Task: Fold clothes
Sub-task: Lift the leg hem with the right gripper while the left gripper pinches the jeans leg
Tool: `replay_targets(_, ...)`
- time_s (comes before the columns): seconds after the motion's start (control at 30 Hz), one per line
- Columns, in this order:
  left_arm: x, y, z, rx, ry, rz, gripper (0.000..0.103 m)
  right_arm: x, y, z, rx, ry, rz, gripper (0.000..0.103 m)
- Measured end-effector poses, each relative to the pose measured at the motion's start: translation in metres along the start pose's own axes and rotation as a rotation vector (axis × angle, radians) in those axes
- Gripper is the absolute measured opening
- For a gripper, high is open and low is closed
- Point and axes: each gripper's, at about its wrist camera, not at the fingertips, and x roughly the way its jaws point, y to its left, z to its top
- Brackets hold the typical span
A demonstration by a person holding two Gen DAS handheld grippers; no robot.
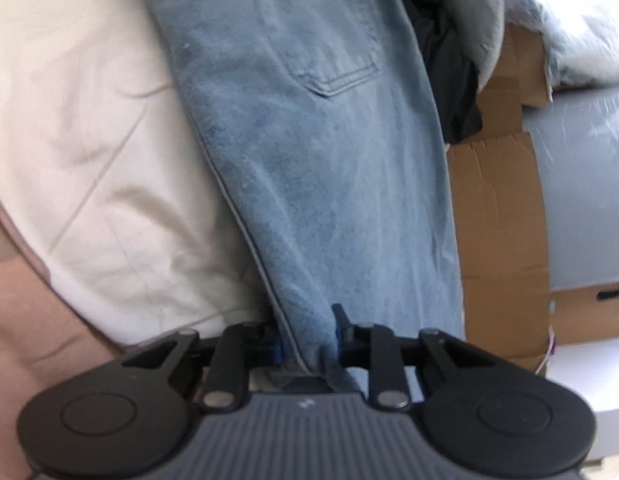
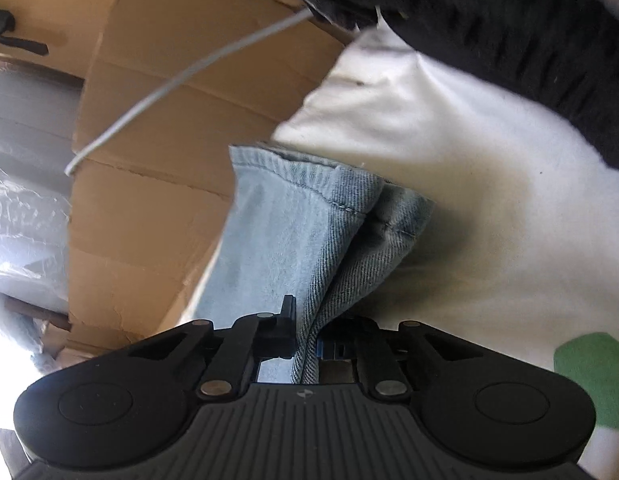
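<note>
Flanking the jeans (image 1: pixel 309 160): white bedding (image 1: pixel 89 140), cardboard boxes (image 1: pixel 497 208).

White sheet (image 1: pixel 89 152) covers the soft surface, creased, brightly lit. Flattened cardboard (image 1: pixel 497 216) beside it, grey roll (image 1: pixel 589 184) behind, clear plastic wrap (image 1: pixel 581 28) above. Right view: same cardboard (image 2: pixel 157 128), thin white cable (image 2: pixel 181 76) arcing across it.
</note>
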Motion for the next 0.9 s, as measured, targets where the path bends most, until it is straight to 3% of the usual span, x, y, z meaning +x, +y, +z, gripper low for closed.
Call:
replay_targets(0.4, -0.035, -0.044, 0.008, 0.113, 0.056, 0.143, 0.021, -0.071, 0.0, -0.014, 0.021, -0.035, 0.005, 0.007)
replay_targets(0.9, -0.057, -0.05, -0.029, 0.172, 0.166, 0.237, 0.021, -0.211, -0.048, -0.053, 0.034, -0.063, -0.085, 0.007)
